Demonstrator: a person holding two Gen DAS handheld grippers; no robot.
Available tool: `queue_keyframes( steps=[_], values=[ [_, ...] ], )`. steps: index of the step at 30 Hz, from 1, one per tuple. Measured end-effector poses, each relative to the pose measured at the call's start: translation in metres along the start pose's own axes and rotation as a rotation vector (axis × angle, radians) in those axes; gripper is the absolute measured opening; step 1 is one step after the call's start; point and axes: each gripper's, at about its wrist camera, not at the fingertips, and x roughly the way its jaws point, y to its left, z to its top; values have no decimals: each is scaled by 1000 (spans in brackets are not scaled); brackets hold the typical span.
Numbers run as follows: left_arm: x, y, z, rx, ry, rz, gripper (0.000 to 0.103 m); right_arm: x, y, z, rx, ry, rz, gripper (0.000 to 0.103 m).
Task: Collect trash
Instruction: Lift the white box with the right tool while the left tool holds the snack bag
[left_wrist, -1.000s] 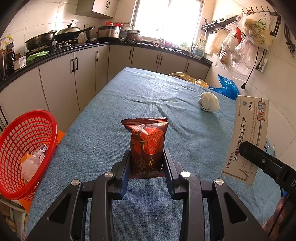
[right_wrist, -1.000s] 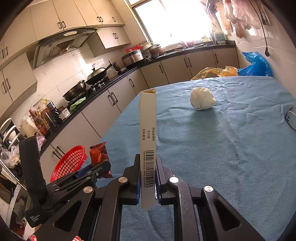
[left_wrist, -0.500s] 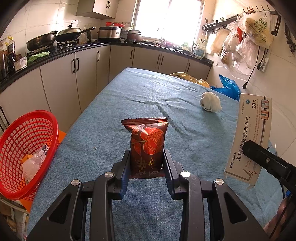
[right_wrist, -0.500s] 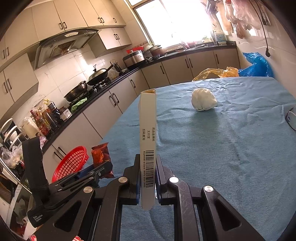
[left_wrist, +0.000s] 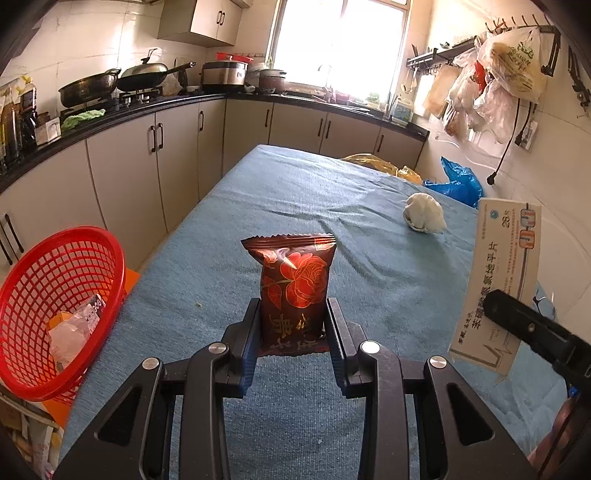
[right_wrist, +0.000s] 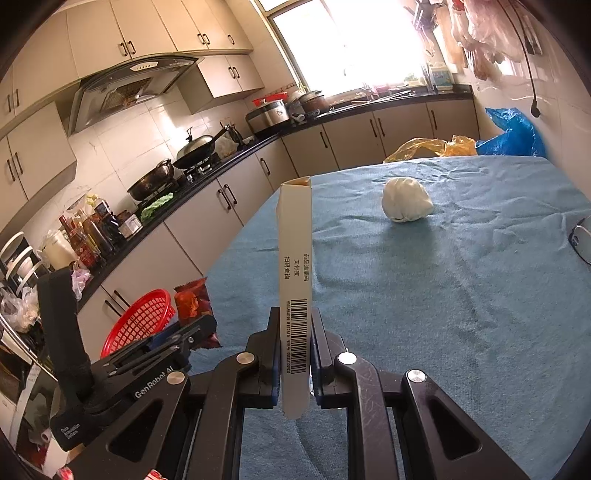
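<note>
My left gripper (left_wrist: 292, 325) is shut on a dark red snack packet (left_wrist: 294, 284) with a rose print, held upright above the blue tablecloth (left_wrist: 303, 206). My right gripper (right_wrist: 295, 343) is shut on a flat white medicine box (right_wrist: 295, 280), held on edge; the box also shows at the right of the left wrist view (left_wrist: 498, 280). A red mesh basket (left_wrist: 55, 295) stands off the table's left edge with a clear wrapper inside. A crumpled white paper ball (left_wrist: 423, 218) lies on the far right of the table; it also shows in the right wrist view (right_wrist: 406, 199).
Yellow (left_wrist: 380, 164) and blue (left_wrist: 456, 182) plastic bags lie at the table's far end. Glasses (right_wrist: 581, 240) rest at the right table edge. Kitchen cabinets (left_wrist: 122, 177) and a counter with pans run along the left. Bags hang on the right wall (left_wrist: 495, 70).
Both grippers have shifted slightly, still holding their items. The medicine box has drifted a little right and down in the left wrist view.
</note>
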Motion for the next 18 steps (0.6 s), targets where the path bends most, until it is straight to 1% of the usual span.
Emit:
queue_keyframes(
  steps=[8,18],
  values=[
    [1,2,1,-14,1,6,32,8,2,-1,-13,27,5,14],
    [-2,0,3,-14,-9,31,32,7,0,1,-11,24,20,14]
  ],
)
